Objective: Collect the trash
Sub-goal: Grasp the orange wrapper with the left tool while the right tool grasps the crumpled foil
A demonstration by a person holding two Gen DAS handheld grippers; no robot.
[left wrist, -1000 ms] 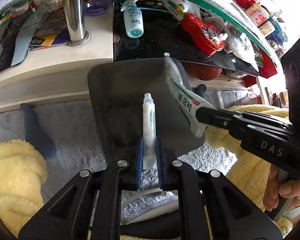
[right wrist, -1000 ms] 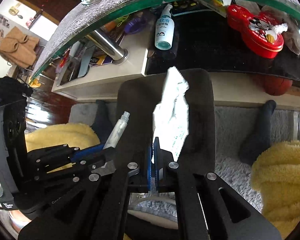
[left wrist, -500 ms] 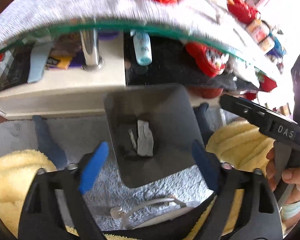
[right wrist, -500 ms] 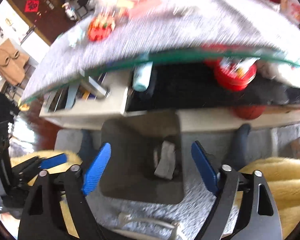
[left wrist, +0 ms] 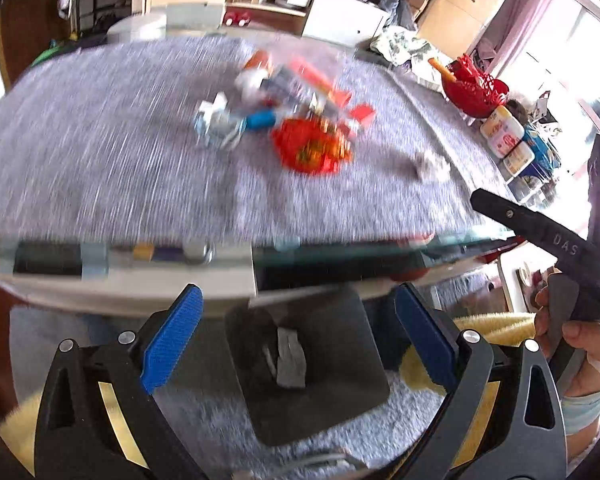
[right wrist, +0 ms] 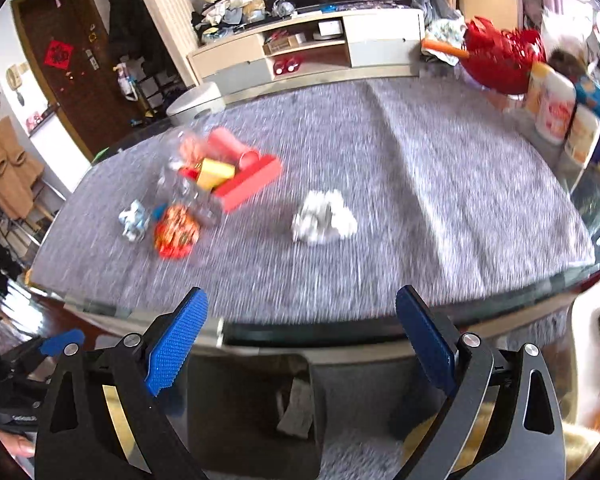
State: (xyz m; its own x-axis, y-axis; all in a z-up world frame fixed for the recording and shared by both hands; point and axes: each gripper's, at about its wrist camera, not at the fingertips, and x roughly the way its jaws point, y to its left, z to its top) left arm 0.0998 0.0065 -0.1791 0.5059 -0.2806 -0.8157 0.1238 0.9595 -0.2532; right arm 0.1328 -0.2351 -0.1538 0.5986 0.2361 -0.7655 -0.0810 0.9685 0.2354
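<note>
Grey cloth-covered table (right wrist: 420, 208) with scattered trash, crumpled tissue (right wrist: 324, 218) in the middle; both the left gripper (left wrist: 296, 336) and right gripper (right wrist: 300, 336) have jaws still opening, nothing between.

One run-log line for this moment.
left gripper: opening, empty | right gripper: opening, empty | bin: wrappers inside | table: crumpled tissue, red packaging left
</note>
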